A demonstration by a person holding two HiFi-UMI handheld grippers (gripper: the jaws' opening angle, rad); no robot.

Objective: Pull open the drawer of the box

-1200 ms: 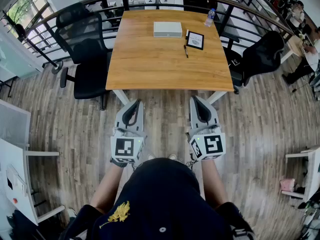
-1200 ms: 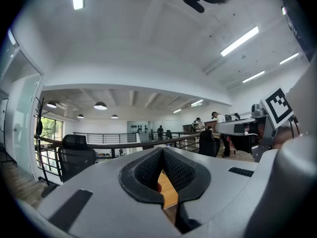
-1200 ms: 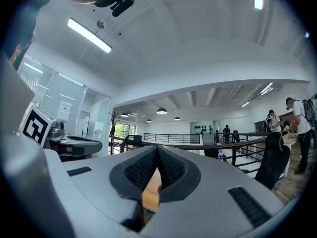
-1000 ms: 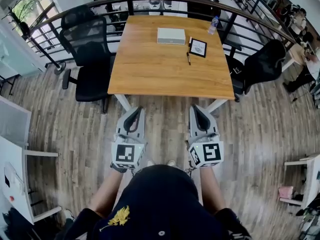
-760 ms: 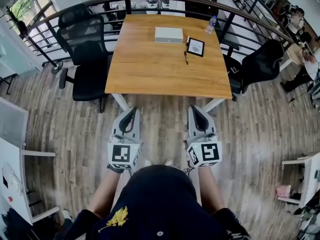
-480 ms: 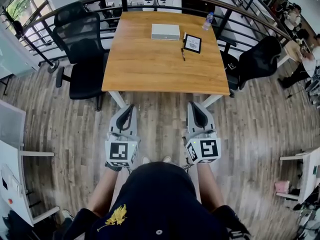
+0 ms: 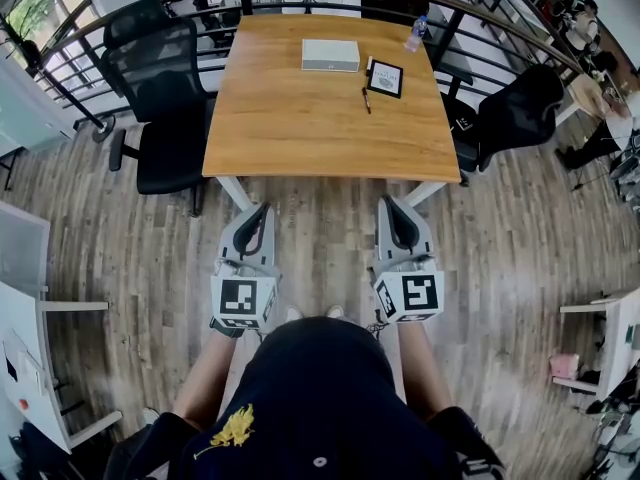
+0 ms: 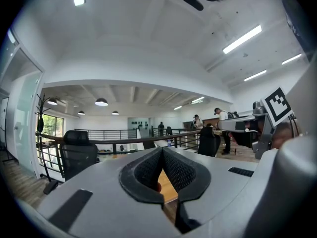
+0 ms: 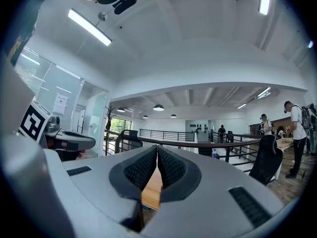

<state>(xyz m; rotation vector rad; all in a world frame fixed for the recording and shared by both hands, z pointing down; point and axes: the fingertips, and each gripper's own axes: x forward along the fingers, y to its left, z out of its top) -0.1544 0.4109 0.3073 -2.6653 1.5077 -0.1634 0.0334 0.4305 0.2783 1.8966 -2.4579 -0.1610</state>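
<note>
Box (image 7: 330, 55): white, flat, oblong; we make out no drawer front or pull from here.
Place: far end of the table (image 7: 300, 148), long axis across our view; framed card (image 7: 385, 78) and pen (image 7: 366, 100) just to its right.
Bearing: ahead of both claws, well apart, bare tabletop between; we judge neither hand clearly nearer.
Left gripper (image 7: 262, 208): jaws pressed together, empty.
Right gripper (image 7: 390, 201): jaws pressed together, empty.

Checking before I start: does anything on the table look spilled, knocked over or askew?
Nothing stands out. The white box lies flat and square to the table; the framed card and pen lie beside it, and the bottle stands upright.
</note>
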